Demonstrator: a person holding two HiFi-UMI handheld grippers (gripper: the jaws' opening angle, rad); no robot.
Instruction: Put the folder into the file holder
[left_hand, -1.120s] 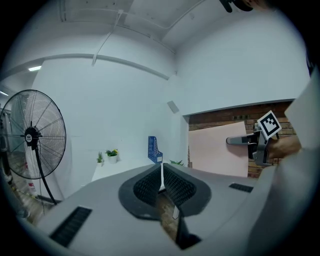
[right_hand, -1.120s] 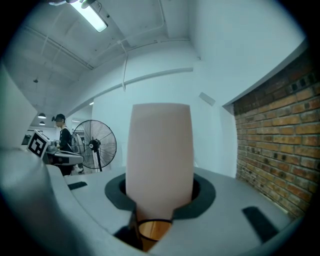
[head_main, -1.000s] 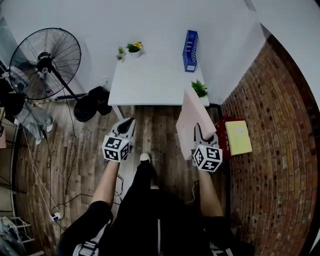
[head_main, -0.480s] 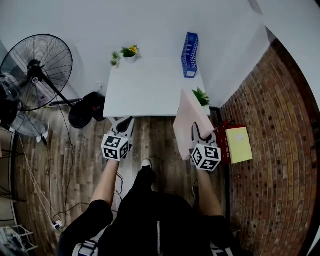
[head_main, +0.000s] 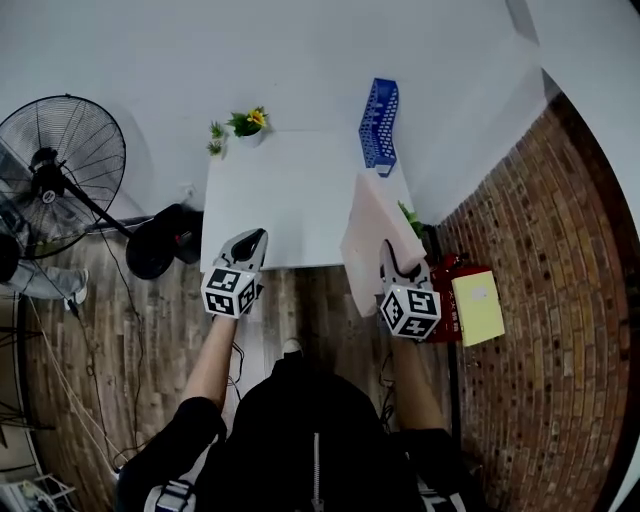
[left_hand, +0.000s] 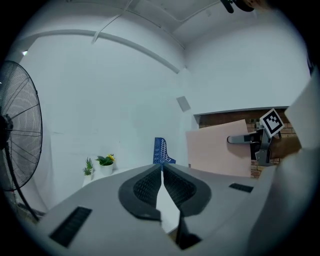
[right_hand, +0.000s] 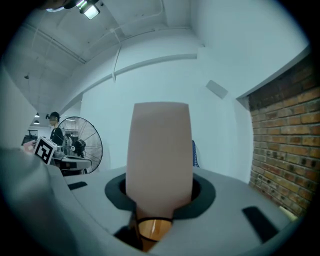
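Observation:
A blue mesh file holder (head_main: 379, 125) stands upright at the far right corner of the white table (head_main: 290, 190). My right gripper (head_main: 389, 252) is shut on the lower edge of a pale pink folder (head_main: 371, 235), which stands on edge over the table's near right corner. In the right gripper view the folder (right_hand: 160, 150) fills the space between the jaws and hides most of the holder (right_hand: 194, 152). My left gripper (head_main: 251, 240) hovers at the table's near edge, jaws shut and empty. The left gripper view shows the holder (left_hand: 161, 150) straight ahead and the folder (left_hand: 220, 147) to the right.
A potted yellow flower (head_main: 247, 124) sits at the table's far left corner. A small green plant (head_main: 411, 217) is by the right edge. A standing fan (head_main: 50, 175) is at the left, and a brick wall (head_main: 540, 300) and a yellow pad (head_main: 477, 305) at the right.
Both grippers and the person have moved forward to the table. The folder now overlaps the table's near right corner, and the left gripper has reached the near edge.

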